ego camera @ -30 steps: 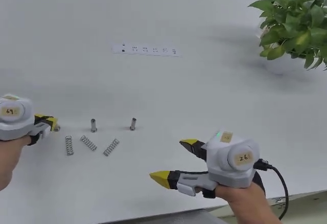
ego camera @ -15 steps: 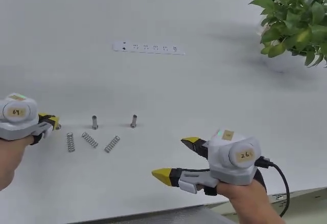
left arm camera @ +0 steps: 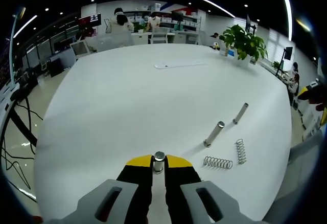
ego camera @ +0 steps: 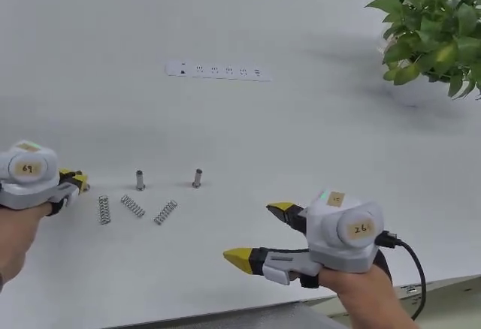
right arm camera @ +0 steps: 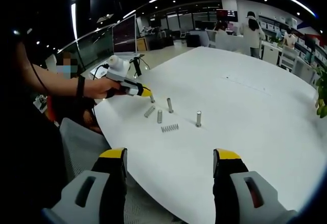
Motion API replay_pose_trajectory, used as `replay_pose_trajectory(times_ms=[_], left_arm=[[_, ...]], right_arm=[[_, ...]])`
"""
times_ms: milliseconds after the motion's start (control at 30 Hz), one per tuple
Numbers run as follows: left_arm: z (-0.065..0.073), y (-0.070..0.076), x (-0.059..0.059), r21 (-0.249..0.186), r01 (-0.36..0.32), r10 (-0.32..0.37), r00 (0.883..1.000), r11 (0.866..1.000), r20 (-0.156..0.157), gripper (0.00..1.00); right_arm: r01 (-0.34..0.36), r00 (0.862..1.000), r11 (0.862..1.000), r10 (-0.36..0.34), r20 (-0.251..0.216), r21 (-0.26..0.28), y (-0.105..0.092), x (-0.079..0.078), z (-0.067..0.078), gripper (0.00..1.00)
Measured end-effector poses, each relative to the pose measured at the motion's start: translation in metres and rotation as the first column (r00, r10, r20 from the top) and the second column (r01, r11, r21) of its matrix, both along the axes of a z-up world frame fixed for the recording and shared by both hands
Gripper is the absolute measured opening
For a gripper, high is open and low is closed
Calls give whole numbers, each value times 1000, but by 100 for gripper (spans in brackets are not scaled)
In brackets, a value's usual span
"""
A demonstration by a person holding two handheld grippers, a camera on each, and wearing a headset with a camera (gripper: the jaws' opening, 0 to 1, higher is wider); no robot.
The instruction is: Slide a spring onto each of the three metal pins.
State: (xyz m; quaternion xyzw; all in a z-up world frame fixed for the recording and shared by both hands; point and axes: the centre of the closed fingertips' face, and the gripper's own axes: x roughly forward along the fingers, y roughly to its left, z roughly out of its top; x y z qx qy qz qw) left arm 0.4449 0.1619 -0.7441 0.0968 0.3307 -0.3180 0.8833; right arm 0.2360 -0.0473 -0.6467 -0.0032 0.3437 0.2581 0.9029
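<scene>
My left gripper [ego camera: 75, 181] rests at the left of the white table [ego camera: 301, 141], shut on a small metal pin [left arm camera: 159, 157] that stands upright between its yellow tips [left arm camera: 159, 161]. Two more pins [ego camera: 140, 180] [ego camera: 197, 178] stand upright to its right. Three springs [ego camera: 104, 209] [ego camera: 133, 206] [ego camera: 164, 212] lie flat just in front of the pins. My right gripper [ego camera: 258, 231] hovers near the table's front edge, right of the springs, open with nothing between its fingers. In the right gripper view the open jaws [right arm camera: 169, 157] face the pins [right arm camera: 198, 118] and the left gripper [right arm camera: 138, 88].
A white power strip [ego camera: 218, 71] lies at the middle back of the table. A potted green plant [ego camera: 436, 28] stands at the back right. A black cable [ego camera: 409, 258] trails from my right gripper over the front edge. People stand far behind the table [left arm camera: 120, 22].
</scene>
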Motion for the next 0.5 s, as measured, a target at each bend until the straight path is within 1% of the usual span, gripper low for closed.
replay_pose_trajectory(times_ms=[67,100,133,200,267,333,467,500], left_arm=[[-1,1,-1,1,-5,5,1000,1000,-5,2],[-2,1,-3,-9,-8,8,1000,1000,-17,6],[-2,1,-4,-12,-10,9,1000,1000,-22,8],[-3,4,-5,-10,-13,13,1000,1000,-21,11],[-3,6,-7,-19,-17,16,1000,1000,-27,13],[-4,10,-9,-17,-22,21,999,1000,-30,15],[-5,19,-15,-29,-45,44,998,999,-43,16],[-5,21,-17,-25,-52,51,998,998,-43,17]], right_arm=[[1,1000,1000,-1,1,3,0,0,0,67],[2,1000,1000,-2,1,3,0,1,0,67],[2,1000,1000,-2,2,3,0,1,0,67],[2,1000,1000,-2,2,5,0,1,0,67],[-1,1000,1000,1,2,4,0,1,0,67],[-2,1000,1000,2,1,4,1,1,0,67],[-3,1000,1000,3,2,9,2,2,0,67],[-3,1000,1000,3,2,9,2,2,0,67]])
